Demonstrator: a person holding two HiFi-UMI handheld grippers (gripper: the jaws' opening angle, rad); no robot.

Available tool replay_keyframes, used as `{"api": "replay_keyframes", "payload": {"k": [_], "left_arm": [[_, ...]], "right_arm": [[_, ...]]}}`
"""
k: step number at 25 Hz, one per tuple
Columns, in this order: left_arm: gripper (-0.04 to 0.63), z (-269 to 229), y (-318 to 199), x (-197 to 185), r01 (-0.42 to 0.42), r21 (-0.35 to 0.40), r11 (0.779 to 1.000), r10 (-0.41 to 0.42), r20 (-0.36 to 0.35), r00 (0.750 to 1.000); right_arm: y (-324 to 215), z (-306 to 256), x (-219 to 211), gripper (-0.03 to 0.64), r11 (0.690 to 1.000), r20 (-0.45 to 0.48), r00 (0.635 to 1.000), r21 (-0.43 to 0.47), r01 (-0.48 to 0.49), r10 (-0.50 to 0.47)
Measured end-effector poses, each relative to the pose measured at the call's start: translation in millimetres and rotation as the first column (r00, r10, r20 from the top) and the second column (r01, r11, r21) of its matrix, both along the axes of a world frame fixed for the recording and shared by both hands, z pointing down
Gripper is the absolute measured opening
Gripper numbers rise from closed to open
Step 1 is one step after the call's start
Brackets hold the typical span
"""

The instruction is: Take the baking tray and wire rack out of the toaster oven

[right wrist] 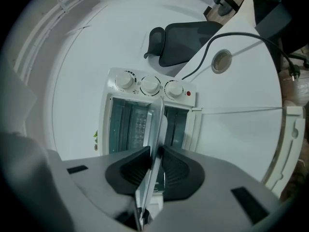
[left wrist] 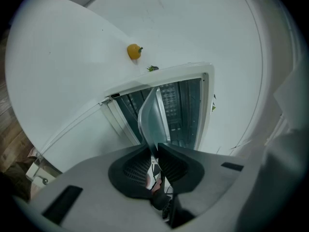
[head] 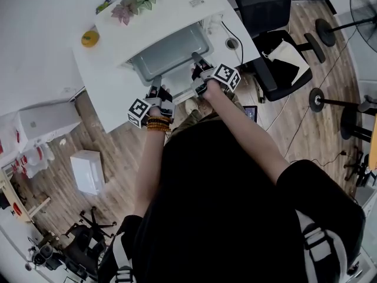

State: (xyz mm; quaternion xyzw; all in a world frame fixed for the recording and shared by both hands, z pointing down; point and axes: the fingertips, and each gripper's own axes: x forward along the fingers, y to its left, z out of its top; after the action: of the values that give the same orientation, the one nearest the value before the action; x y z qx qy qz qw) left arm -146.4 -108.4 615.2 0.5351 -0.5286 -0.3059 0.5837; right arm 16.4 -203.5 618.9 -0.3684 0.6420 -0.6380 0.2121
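Step in hand: the baking tray (head: 171, 55) is coming out of the toaster oven (head: 168, 10), w/ both grippers working it together. The left gripper (head: 158, 82) is pinching the tray's near rim at its left corner. In the left gripper view the jaws are standing narrow, pads pressing on the thin metal lip (left wrist: 152, 117). The right gripper (head: 198, 62) is doing the same at the right corner, jaws nearly together and clamping the rim edge-on (right wrist: 157, 124).

The tray is hanging roughly level over the table (head: 47, 34), most of it already clear of the oven. Its far end is sitting at or just inside the open mouth (right wrist: 140, 120) — can't tell which. The knobs (right wrist: 149, 85) and the door frame are showing in the right gripper view.

The wire rack isn't showing plainly. Some ribbed metal is visible deep in the cavity, but whether that's the rack I can't tell, so prob. it's still inside.

Next move, as I'm judging it: both hands pulling back evenly and keeping the tray level until the far end is free, then setting it down on the table before going in for the rack. Uneven pull is the risk — the tray could twist in such thin-edge grips.
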Motion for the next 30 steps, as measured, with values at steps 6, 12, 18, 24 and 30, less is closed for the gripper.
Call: {"api": "replay_keyframes", "payload": {"k": [6, 12, 18, 24, 30], "left_arm": [[0.06, -2, 10, 5, -0.019, 0.006, 1.0, 0.019, -0.006, 1.0], [0.058, -4, 19, 8, -0.044, 0.016, 0.999, 0.044, -0.015, 0.999], [0.057, -7, 23, 9, -0.071, 0.032, 0.997, 0.072, -0.019, 0.997], [0.055, -8, 32, 13, -0.095, 0.044, 0.995, 0.095, 0.003, 0.995], [0.055, -11, 39, 19, -0.123, 0.057, 0.991, 0.124, -0.012, 0.992]], "right_arm": [[11, -2, 4, 0.084, 1.0, 0.029, 0.999, -0.002, 0.025, -0.025], [20, -4, 7, 0.084, 0.999, 0.041, 0.998, 0.0, 0.046, -0.046], [25, -8, 8, 0.086, 0.997, 0.043, 0.996, 0.008, 0.074, -0.074], [34, -9, 11, 0.086, 0.991, 0.028, 0.991, 0.02, 0.134, -0.134], [43, -11, 15, 0.086, 0.982, 0.035, 0.982, 0.018, 0.186, -0.186]]}}
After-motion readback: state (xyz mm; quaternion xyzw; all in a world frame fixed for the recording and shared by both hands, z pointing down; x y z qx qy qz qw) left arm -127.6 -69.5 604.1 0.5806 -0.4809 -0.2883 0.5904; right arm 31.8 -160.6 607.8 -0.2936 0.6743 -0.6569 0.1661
